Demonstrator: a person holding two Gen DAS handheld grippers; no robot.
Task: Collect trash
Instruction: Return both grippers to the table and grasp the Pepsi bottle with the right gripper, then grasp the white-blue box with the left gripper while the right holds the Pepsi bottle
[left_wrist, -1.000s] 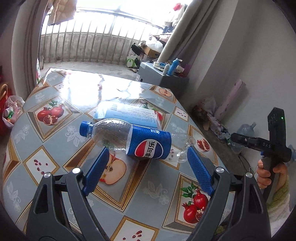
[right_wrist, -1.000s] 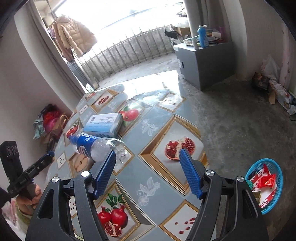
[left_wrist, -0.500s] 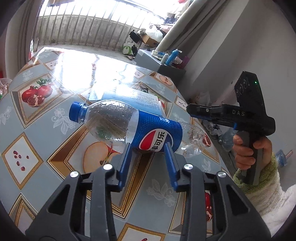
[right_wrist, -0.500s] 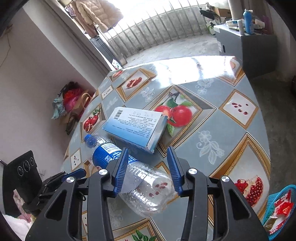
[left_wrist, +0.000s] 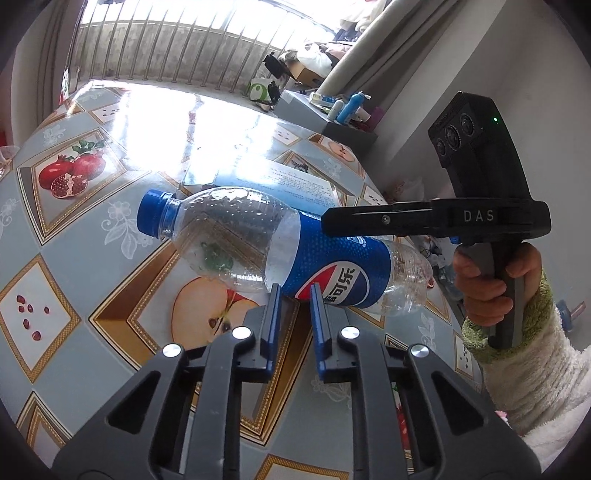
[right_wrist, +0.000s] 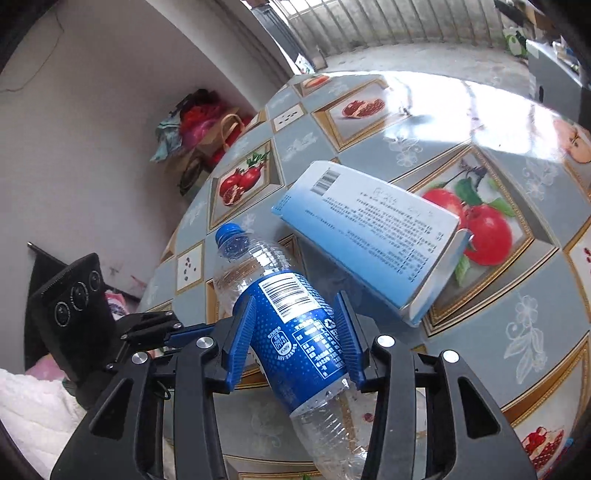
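An empty clear Pepsi bottle (left_wrist: 280, 254) with a blue cap and blue label lies on its side over the fruit-patterned tablecloth (left_wrist: 92, 258). My right gripper (right_wrist: 295, 332) is shut on the bottle (right_wrist: 295, 332) at the label, one blue pad on each side. My left gripper (left_wrist: 293, 295) has its jaws nearly closed with a narrow gap, its tips just below the bottle's label, gripping nothing. The right gripper's body also shows in the left wrist view (left_wrist: 443, 218), reaching over the bottle.
A light blue cardboard box (right_wrist: 373, 232) lies on the table just beyond the bottle, also seen in the left wrist view (left_wrist: 295, 181). Bags (right_wrist: 199, 125) sit on the floor by the wall. A grey cabinet (left_wrist: 332, 122) with bottles stands past the table.
The right gripper swung over to the bottle and closed on its label. The left gripper's jaws closed from wide open to a narrow gap and moved closer under the bottle.
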